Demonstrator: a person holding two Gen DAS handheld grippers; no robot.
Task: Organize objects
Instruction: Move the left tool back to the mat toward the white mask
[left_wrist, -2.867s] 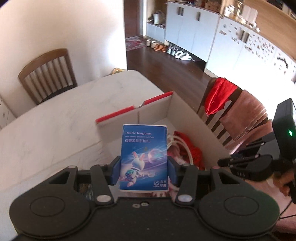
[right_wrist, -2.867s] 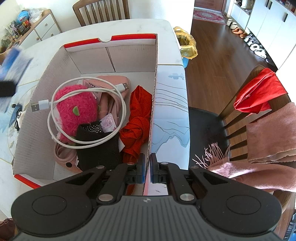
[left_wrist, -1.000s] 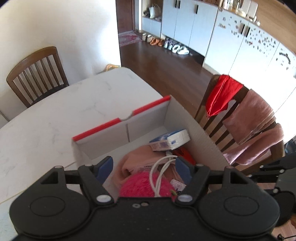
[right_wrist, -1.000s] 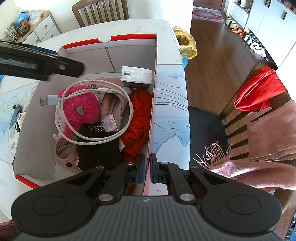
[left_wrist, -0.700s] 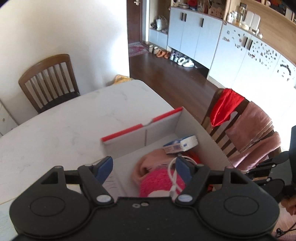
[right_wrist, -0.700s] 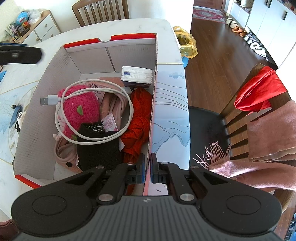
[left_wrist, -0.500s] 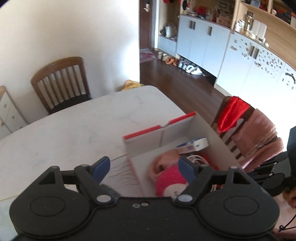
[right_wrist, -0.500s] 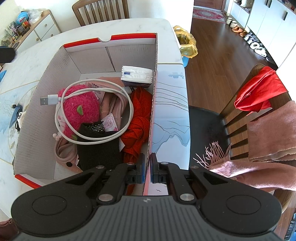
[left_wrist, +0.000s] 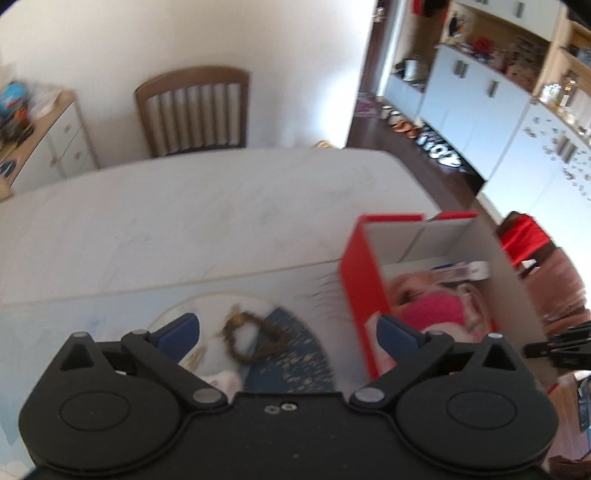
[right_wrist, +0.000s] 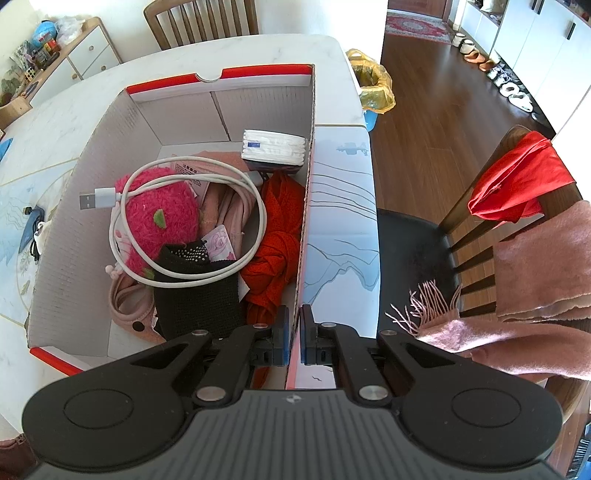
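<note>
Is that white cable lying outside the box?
No, the white cable lies coiled inside the box, over the pink plush.

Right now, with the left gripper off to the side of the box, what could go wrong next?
The right gripper pinches only the thin box wall; a tug may bend it or shift the box. The left gripper, jaws opening and empty, hangs over a small brown ring close beside the box's red outer wall, which a wide jaw could bump.
</note>
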